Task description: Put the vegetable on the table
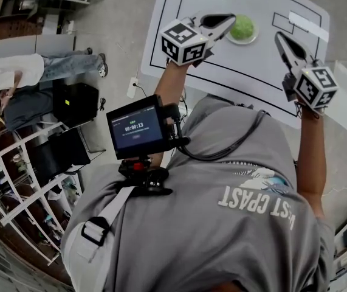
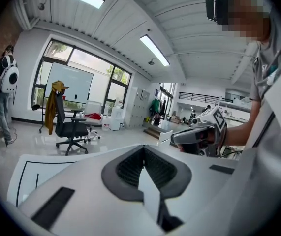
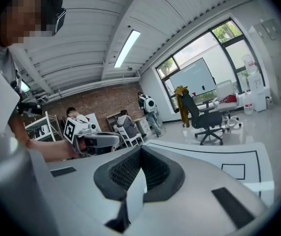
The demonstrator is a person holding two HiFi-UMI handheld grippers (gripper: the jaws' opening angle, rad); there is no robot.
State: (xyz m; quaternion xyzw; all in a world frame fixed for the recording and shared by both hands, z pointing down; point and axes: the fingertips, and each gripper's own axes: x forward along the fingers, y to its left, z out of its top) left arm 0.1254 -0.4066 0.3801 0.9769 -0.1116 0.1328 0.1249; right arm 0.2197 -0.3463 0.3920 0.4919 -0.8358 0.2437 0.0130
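In the head view a round green vegetable (image 1: 243, 27) lies on a small plate (image 1: 250, 39) at the far side of the white table (image 1: 234, 66). My left gripper (image 1: 230, 19) is shut and empty, its tips just left of the vegetable, seemingly above the table. My right gripper (image 1: 280, 36) is also shut and empty, to the right of the plate and pointing away from me. In the left gripper view the jaws (image 2: 143, 150) meet with nothing between them, and the right gripper (image 2: 199, 134) shows beyond. The right gripper view shows its jaws (image 3: 141, 152) together and the left gripper (image 3: 95, 140) across from them.
Black outlines and two small rectangles (image 1: 282, 22) mark the table top. A person in a white cap (image 1: 12, 72) sits at the left near black boxes (image 1: 76, 102) and a white rack (image 1: 21, 181). A screen (image 1: 138, 128) hangs at my chest. An office chair (image 2: 71, 127) stands further back.
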